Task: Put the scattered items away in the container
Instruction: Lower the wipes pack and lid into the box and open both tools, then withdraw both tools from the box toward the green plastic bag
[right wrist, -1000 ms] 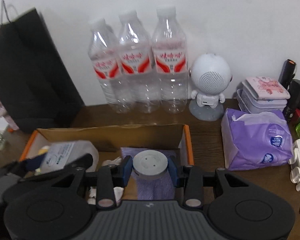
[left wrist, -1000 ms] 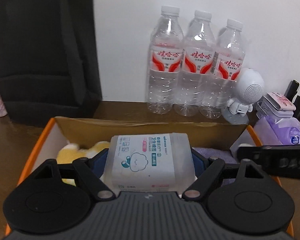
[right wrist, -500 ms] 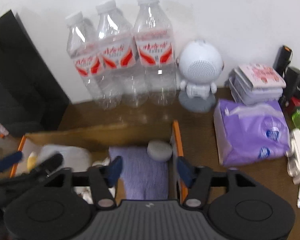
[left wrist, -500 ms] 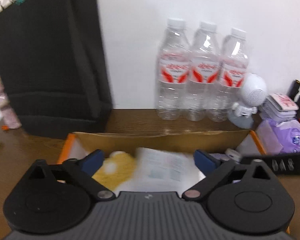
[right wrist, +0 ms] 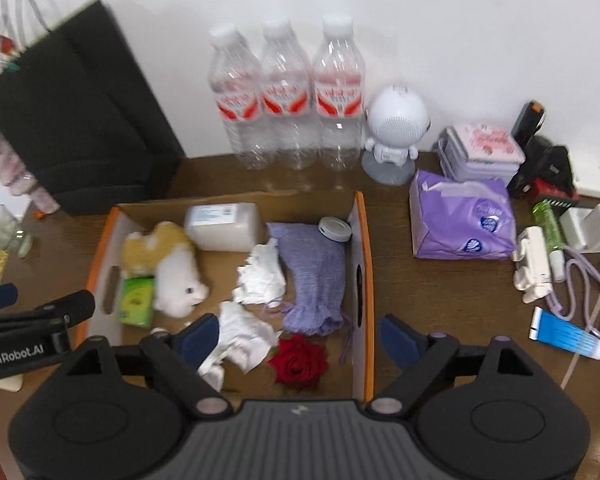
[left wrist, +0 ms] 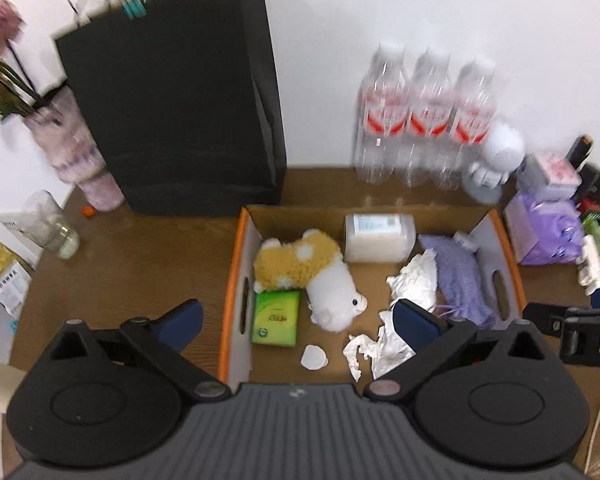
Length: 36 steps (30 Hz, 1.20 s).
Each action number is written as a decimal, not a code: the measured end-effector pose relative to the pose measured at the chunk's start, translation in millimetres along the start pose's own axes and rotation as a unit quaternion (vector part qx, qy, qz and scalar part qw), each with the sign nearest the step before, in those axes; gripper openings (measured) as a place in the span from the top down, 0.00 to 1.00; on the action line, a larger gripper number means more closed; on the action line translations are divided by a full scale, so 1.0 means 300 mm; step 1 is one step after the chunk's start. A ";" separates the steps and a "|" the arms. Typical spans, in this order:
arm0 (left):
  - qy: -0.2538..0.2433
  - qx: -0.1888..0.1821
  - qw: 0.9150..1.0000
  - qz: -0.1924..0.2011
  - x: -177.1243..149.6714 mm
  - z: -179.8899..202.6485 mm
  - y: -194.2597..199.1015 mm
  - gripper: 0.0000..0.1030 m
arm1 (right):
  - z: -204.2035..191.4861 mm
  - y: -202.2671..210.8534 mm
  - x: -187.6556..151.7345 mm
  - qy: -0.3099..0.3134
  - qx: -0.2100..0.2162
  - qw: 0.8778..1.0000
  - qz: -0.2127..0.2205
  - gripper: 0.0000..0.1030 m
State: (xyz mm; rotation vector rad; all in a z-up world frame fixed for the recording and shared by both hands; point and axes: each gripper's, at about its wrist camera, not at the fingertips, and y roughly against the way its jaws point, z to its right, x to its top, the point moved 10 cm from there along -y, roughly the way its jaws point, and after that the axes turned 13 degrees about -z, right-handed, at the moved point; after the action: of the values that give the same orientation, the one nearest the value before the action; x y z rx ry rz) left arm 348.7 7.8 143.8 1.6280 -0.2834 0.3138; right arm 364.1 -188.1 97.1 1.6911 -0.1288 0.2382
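Left wrist view is showing the left gripper (left wrist: 296,320) hanging with jaws apart over the cardboard box (left wrist: 236,280). The cotton pad pack (left wrist: 378,238) is lying at its far wall, the grey lid (right wrist: 334,230) in the far right corner. The right gripper (right wrist: 300,334) is also standing apart, holding nothing.

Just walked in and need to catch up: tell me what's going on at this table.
A person with a handheld gripper in each hand is tidying loose items into the cardboard box. Both the left gripper and right gripper are open and empty above it. Inside lie a cotton pad pack, plush toy, green packet, purple pouch, grey lid, crumpled tissues and a red rose.
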 end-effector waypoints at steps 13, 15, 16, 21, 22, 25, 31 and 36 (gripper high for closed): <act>0.005 -0.021 1.000 0.017 -0.113 -0.003 0.132 0.00 | -0.013 0.189 -0.128 -0.011 0.006 0.999 0.038 0.10; 0.011 -0.022 0.998 0.058 -0.127 -0.001 0.139 0.00 | -0.007 0.187 -0.139 -0.017 0.009 0.998 0.054 0.10; 0.013 -0.022 0.996 0.089 -0.139 0.000 0.144 0.00 | -0.006 0.189 -0.144 -0.018 0.012 0.997 0.070 0.10; 0.016 -0.017 0.976 0.215 -0.247 0.016 0.091 0.00 | 0.004 0.125 -0.196 -0.014 0.016 0.984 0.178 0.10; 0.017 -0.016 0.973 0.228 -0.273 0.016 0.069 0.00 | 0.010 0.092 -0.214 -0.016 0.013 0.982 0.189 0.10; 0.025 -0.019 0.968 0.250 -0.341 0.003 0.005 0.00 | 0.025 0.004 -0.272 -0.023 0.022 0.976 0.216 0.10; 0.064 -0.056 0.954 0.286 -0.465 -0.033 -0.075 0.00 | 0.039 -0.082 -0.379 -0.032 0.060 0.956 0.285 0.10; 0.048 -0.052 0.955 0.287 -0.550 -0.020 -0.143 0.00 | 0.020 -0.148 -0.454 -0.021 0.062 0.944 0.324 0.06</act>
State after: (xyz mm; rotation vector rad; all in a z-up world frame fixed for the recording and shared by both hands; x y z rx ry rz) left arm 210.7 16.4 43.8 1.3946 -0.6893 0.8047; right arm 242.2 -195.3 21.9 1.7344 -0.7195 0.7130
